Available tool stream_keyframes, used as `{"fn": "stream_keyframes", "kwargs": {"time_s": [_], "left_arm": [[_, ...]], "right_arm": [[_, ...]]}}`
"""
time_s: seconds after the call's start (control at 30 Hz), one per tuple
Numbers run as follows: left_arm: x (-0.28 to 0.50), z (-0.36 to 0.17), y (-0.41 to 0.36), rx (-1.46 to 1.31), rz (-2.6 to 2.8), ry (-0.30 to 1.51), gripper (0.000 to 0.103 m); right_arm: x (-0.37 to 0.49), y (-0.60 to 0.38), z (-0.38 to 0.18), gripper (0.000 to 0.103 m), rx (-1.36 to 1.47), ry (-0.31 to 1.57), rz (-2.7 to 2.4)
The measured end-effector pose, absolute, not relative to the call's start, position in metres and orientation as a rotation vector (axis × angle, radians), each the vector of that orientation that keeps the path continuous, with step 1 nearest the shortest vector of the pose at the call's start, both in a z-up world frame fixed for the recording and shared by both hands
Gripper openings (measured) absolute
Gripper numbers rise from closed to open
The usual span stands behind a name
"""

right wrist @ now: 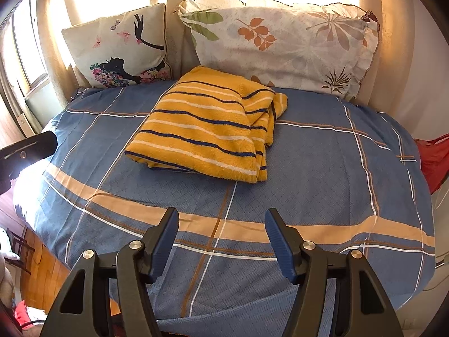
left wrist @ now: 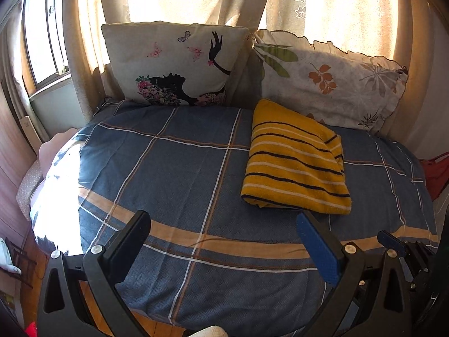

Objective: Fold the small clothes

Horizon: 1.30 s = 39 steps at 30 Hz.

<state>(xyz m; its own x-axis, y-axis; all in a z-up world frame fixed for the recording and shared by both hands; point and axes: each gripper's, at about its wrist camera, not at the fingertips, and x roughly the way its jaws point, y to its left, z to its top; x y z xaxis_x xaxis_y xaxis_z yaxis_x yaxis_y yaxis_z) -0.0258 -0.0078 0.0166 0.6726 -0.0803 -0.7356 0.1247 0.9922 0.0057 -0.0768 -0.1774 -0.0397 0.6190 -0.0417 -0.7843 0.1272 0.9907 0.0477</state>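
A yellow garment (left wrist: pixel 294 160) with dark and white stripes lies folded into a rectangle on the blue plaid bed sheet (left wrist: pixel 174 174), toward the back right near the pillows. It also shows in the right wrist view (right wrist: pixel 207 129), with one edge bunched at its right side. My left gripper (left wrist: pixel 224 224) is open and empty, above the sheet's front part, short of the garment. My right gripper (right wrist: pixel 221 221) is open and empty, in front of the garment. The right gripper's finger (left wrist: pixel 390 241) shows at the right of the left wrist view.
Two pillows lean against the curtains at the back: one with a woman's silhouette (left wrist: pixel 174 64) and one with leaves (left wrist: pixel 328 81). A window (left wrist: pixel 42 42) is at the left. Red cloth (right wrist: pixel 435 160) lies off the bed's right edge. Wooden floor (right wrist: pixel 42 269) shows at the front left.
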Motion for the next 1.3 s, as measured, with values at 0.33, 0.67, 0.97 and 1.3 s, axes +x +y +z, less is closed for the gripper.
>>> {"fn": "stream_keyframes", "kwargs": {"time_s": [0.33, 0.67, 0.97, 1.3], "left_arm": [[-0.015, 0.007, -0.012, 0.062, -0.117, 0.871, 0.103], [-0.005, -0.003, -0.016, 0.063, -0.13, 0.912, 0.103], [0.003, -0.009, -0.016, 0.059, -0.133, 0.943, 0.103], [0.014, -0.017, -0.013, 0.054, -0.128, 0.971, 0.103]], "right_arm": [[-0.069, -0.18, -0.046, 0.069, 0.116, 0.914, -0.112], [-0.062, -0.186, -0.051, 0.069, 0.134, 0.932, -0.123], [-0.054, -0.188, -0.055, 0.07, 0.141, 0.944, -0.124], [-0.044, -0.186, -0.06, 0.07, 0.14, 0.961, -0.123]]}}
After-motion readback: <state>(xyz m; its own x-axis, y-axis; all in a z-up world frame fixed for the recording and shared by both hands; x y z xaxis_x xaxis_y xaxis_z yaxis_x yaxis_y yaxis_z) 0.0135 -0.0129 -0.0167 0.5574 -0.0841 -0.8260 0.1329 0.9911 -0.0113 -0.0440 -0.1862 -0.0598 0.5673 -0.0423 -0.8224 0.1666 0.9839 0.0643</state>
